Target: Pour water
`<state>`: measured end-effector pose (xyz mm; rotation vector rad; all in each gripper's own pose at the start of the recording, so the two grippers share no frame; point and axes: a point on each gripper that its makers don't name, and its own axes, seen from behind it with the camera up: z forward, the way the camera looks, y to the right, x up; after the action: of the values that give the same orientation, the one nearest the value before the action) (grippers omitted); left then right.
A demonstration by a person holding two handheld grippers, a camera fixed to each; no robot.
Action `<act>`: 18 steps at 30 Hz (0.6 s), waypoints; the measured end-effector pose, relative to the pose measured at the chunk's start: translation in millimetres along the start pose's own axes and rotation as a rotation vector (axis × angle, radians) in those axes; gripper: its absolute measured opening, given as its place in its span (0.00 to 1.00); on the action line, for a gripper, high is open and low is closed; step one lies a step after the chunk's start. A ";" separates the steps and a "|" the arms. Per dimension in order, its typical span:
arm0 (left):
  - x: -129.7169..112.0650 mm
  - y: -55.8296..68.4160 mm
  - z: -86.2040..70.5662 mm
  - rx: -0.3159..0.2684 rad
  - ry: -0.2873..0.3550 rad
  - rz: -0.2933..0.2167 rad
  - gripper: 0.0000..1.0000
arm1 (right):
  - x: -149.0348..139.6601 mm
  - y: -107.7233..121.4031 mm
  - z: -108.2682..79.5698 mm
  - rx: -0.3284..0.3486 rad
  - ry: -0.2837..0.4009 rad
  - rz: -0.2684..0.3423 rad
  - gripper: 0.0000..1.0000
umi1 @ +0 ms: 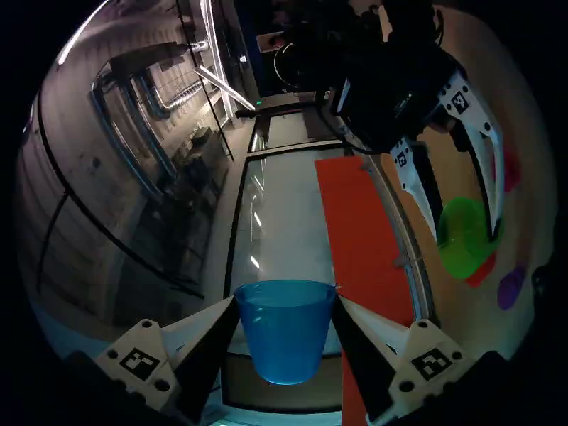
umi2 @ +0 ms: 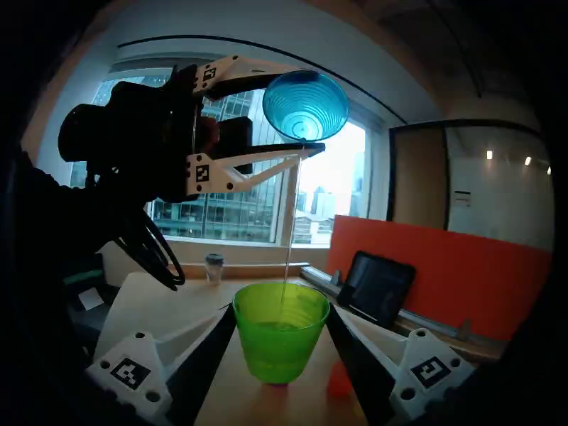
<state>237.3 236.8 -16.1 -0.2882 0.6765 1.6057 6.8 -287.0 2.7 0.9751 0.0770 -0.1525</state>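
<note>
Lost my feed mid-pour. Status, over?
Left gripper shut on blue cup, tipped over. Right gripper shut on green cup below, thin stream landing inside. Nothing blocking the stream.

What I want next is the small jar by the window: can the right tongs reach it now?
Probably not yet: the right tongs are closed on the green cup, which is catching water from the blue cup; the tabletop toward the jar looks free.

Between the left gripper's [umi1: 284, 305] fingers, the blue plastic cup [umi1: 285, 330] hangs tipped above the green plastic cup [umi2: 280, 341], itself between the right gripper's [umi2: 280, 312] fingers. A thin water stream [umi2: 291, 220] falls from the upper cup into the lower.
</note>
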 end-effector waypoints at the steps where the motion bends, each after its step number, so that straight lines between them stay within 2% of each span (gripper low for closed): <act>1: 0.4 0.7 -0.2 0.001 0.000 0.007 0.87 | -0.3 0.1 0.1 -0.001 0.000 0.000 0.92; 5: 1.7 4.0 -0.9 0.001 0.001 0.021 0.87 | -0.1 0.5 -0.1 -0.002 0.000 0.002 0.92; 11: -0.6 1.9 0.6 0.004 0.003 0.002 0.87 | 3.1 0.9 -0.3 -0.006 0.006 0.007 0.92; 14: -3.4 1.2 2.5 0.006 0.003 -0.029 0.87 | 3.7 0.9 -0.9 -0.007 0.009 0.008 0.92; 18: -7.8 2.2 4.1 0.000 -0.001 -0.102 0.87 | 4.3 0.8 -2.1 -0.010 0.012 0.009 0.92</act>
<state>237.2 232.8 -7.9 -0.3171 0.6511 1.5087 11.1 -285.2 1.6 0.9665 0.0843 -0.1379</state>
